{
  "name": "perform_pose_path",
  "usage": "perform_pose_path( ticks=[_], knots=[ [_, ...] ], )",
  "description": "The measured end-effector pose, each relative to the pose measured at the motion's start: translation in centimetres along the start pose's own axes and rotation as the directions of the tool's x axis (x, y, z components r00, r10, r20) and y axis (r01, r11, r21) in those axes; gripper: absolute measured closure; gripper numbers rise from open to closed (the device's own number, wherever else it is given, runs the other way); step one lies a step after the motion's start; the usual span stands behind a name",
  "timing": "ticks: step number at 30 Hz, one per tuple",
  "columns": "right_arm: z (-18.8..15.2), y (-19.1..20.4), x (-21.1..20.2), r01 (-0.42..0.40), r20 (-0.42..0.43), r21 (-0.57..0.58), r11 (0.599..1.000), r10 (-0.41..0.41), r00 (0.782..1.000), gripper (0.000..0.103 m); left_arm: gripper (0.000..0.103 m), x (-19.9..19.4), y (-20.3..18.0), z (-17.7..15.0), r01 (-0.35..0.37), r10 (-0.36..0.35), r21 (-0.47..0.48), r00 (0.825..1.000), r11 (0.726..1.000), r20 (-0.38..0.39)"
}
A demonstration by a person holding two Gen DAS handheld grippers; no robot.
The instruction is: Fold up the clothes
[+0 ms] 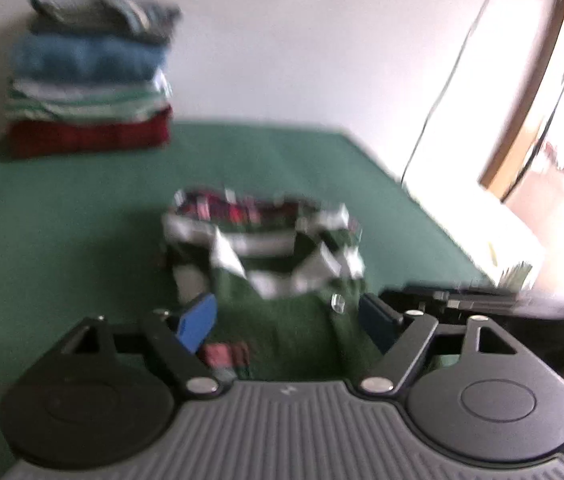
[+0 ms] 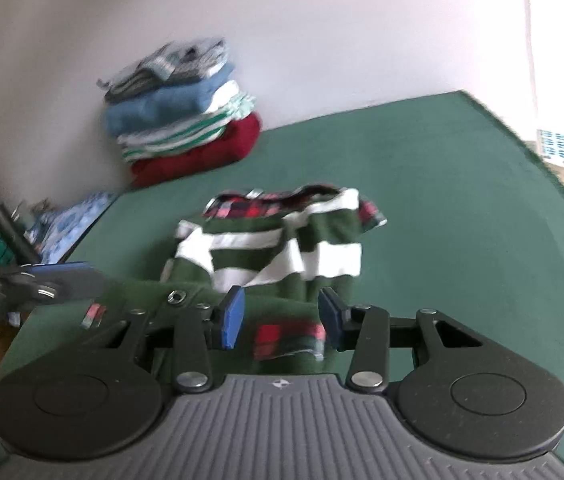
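Directly ahead of our right tool (image 2: 279, 316) and left tool (image 1: 288, 318), both gaping and empty, lies the green-striped garment (image 2: 273, 248) on the tabletop (image 2: 442, 208); folded stack (image 2: 185, 120) sits far beyond, apparently finished work.

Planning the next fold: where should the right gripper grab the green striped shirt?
Take the near hem of the green-and-white striped shirt, coming low from the near side. That edge lies flat between the open right gripper fingers; the far collar end is bunched.
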State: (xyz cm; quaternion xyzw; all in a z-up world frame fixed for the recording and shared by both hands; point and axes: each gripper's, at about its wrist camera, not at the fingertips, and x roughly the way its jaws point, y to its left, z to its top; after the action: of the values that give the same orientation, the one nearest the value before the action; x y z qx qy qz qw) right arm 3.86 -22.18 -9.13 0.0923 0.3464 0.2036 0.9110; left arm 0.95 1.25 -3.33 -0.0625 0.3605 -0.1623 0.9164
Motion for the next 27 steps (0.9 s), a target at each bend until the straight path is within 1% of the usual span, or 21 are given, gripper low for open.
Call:
perform_pose_path(
  ticks=[2,3,4,5,6,10,12,14,15,16,18,19,20,21,22,26,27],
  knots=[
    [-0.1,0.0,1.2,0.025,-0.045,0.000,1.000,-0.025,0.999,0.058,0.022,1.5,0.4,-0.7,-0.004,0.004,0.002,1.000,1.000,-0.029],
    [-0.3,-0.4,1.9,0.030,-0.092,0.014,0.999,-0.028,0.995,0.057,0.017,2.1,0.7,-1.0,-0.001,0.001,-0.003,0.999,1.000,-0.037],
    [-0.5,-1.0,2.3,0.020,-0.114,0.044,0.999,-0.015,0.993,0.054,0.013,2.5,1.1,-1.2,0.005,-0.006,-0.014,0.999,1.000,-0.045],
    [-0.7,-1.7,2.6,0.007,-0.123,0.079,0.997,0.003,0.992,0.049,0.011,2.8,1.5,-1.3,0.016,-0.018,-0.035,0.998,0.999,-0.053],
    [-0.7,-2.1,2.8,-0.002,-0.131,0.096,0.995,0.014,0.991,0.048,0.010,3.0,1.9,-1.4,0.027,-0.029,-0.047,0.998,0.999,-0.056],
    [-0.7,-2.3,2.9,-0.011,-0.124,0.092,0.996,0.022,0.992,0.046,0.010,2.9,2.7,-1.2,0.063,-0.066,-0.061,0.996,0.996,-0.052],
    [-0.4,-2.3,2.7,-0.014,-0.125,0.097,0.995,0.026,0.992,0.045,0.016,2.2,3.4,-0.3,0.091,-0.094,-0.081,0.995,0.993,-0.035],
    [0.2,-2.9,1.9,-0.038,-0.097,0.129,0.991,0.051,0.994,0.046,0.013,1.4,4.2,0.6,0.119,-0.121,-0.101,0.992,0.988,-0.018],
    [0.7,-3.3,1.5,-0.047,-0.077,0.141,0.989,0.059,0.995,0.046,0.007,1.2,4.6,1.0,0.123,-0.124,-0.110,0.992,0.986,-0.007],
    [1.3,-3.6,1.3,-0.035,-0.065,0.142,0.989,0.044,0.997,0.046,0.005,1.4,5.3,1.5,0.105,-0.105,-0.112,0.994,0.988,0.000],
    [2.7,-4.3,2.2,0.016,-0.076,0.118,0.993,-0.007,0.997,0.046,0.005,2.7,6.7,2.3,0.050,-0.051,-0.107,0.999,0.993,-0.005],
    [3.3,-4.8,3.0,0.025,-0.088,0.126,0.992,-0.014,0.996,0.046,0.007,3.8,7.4,2.6,0.032,-0.034,-0.107,0.999,0.994,-0.019],
    [3.8,-5.3,3.8,0.027,-0.101,0.141,0.990,-0.012,0.995,0.046,0.008,4.8,8.0,2.9,0.026,-0.030,-0.108,0.999,0.994,-0.034],
    [4.3,-5.8,4.7,0.029,-0.114,0.157,0.987,-0.011,0.993,0.046,0.012,5.9,8.6,3.2,0.020,-0.026,-0.110,0.998,0.994,-0.049],
    [4.9,-6.3,5.6,0.031,-0.128,0.172,0.985,-0.009,0.992,0.046,0.012,7.0,9.2,3.5,0.015,-0.022,-0.111,0.998,0.994,-0.064],
    [6.3,-8.0,8.8,0.018,-0.161,0.234,0.972,0.020,0.987,0.046,0.009,10.2,9.4,4.6,0.017,-0.022,-0.053,0.994,0.998,-0.105],
    [6.6,-8.2,9.3,0.004,-0.155,0.236,0.972,0.034,0.987,0.046,0.009,10.9,9.4,4.9,0.020,-0.025,-0.039,0.993,0.999,-0.116]
  ],
)
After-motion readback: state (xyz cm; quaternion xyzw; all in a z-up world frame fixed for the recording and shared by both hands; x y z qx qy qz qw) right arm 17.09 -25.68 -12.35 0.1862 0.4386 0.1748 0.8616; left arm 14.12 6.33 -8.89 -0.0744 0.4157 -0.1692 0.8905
